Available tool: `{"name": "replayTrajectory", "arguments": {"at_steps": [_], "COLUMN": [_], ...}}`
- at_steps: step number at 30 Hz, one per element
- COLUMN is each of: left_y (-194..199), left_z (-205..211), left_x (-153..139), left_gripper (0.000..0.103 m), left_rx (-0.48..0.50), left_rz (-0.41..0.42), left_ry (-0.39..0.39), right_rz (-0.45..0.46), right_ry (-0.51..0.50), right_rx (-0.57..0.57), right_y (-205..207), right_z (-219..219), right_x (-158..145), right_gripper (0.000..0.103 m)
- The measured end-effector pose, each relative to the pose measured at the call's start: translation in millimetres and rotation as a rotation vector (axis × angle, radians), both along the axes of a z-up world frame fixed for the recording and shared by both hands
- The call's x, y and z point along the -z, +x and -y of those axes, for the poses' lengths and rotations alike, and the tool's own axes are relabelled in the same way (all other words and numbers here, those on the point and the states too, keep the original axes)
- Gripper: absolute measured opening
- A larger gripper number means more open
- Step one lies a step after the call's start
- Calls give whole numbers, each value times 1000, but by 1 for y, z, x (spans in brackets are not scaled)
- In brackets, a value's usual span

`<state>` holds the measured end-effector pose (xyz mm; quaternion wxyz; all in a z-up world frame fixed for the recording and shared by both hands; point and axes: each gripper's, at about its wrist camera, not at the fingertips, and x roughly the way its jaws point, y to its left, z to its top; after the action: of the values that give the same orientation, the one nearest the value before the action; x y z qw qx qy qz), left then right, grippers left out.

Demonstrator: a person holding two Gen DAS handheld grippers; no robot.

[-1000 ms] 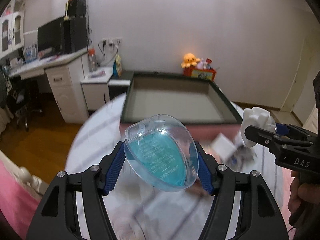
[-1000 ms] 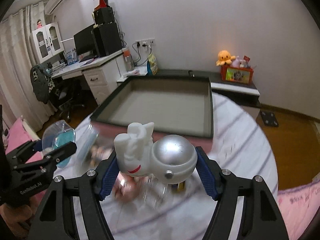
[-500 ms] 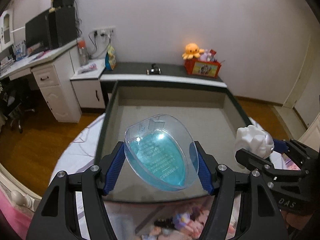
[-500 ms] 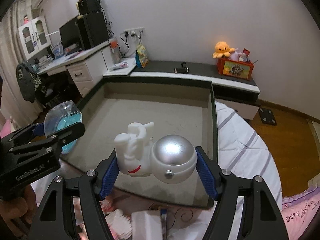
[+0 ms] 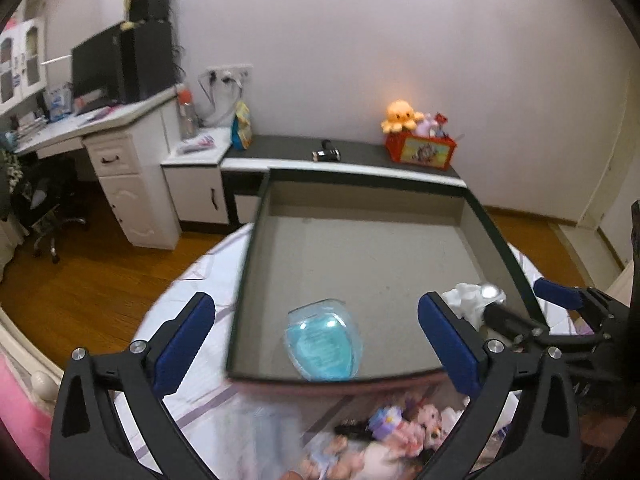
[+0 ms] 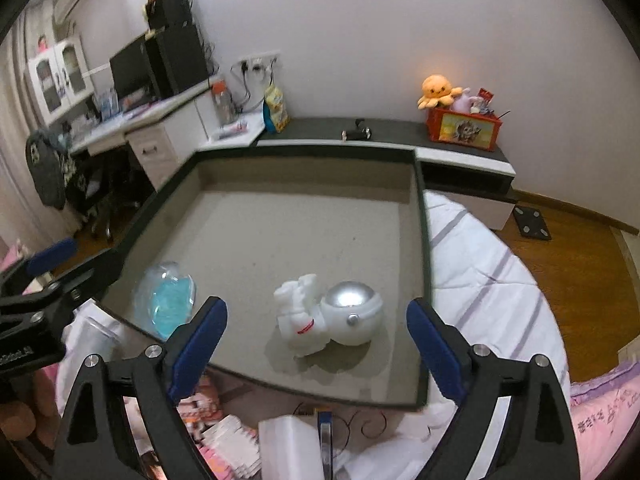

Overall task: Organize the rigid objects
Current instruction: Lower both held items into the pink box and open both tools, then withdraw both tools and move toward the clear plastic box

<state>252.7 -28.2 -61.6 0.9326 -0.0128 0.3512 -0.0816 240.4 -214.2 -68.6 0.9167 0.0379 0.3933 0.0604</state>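
- Two grippers hung with jaws spread wide and nothing between them: the left gripper [image 5: 316, 336] and the right gripper [image 6: 316, 334].
- Ahead of the left one, the clear plastic dome [image 5: 323, 345] with its blue inner face lay on the floor of the tray [image 5: 360, 264], near the front wall.
- Ahead of the right one, the white astronaut figure [image 6: 328, 316], glossy with a round silver visor, lay on its side in the same grey, flat-bottomed, dark-rimmed tray.
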Motion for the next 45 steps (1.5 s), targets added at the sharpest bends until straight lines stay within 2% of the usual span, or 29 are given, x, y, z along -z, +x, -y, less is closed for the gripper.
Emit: {"name": "replayTrajectory", "arguments": {"at_steps": [4, 15, 20, 29, 33, 45], "left_y": [-34, -121, -154, -210, -227, -246], "left_z": [-17, -41, -45, -42, -37, -32], "left_x": [-18, -40, -42, -39, -43, -48], "left_gripper": [103, 103, 103, 103, 103, 103], "left_rx": [-19, -59, -72, -89, -82, -95], "left_rz": [48, 120, 134, 159, 173, 177], "left_ry": [-25, -32, -28, -27, -25, -7], "right_rz": [56, 179, 210, 237, 241, 241], "right_ry": [47, 56, 46, 14, -7, -16], "right_rx": [13, 50, 61, 78, 73, 59], "right_y": [-27, -117, -157, -212, -227, -241], "right_z": [5, 6, 4, 1, -7, -15], "right_x": [-18, -57, -65, -64, -61, -63], "right_gripper": [103, 103, 103, 103, 103, 103]}}
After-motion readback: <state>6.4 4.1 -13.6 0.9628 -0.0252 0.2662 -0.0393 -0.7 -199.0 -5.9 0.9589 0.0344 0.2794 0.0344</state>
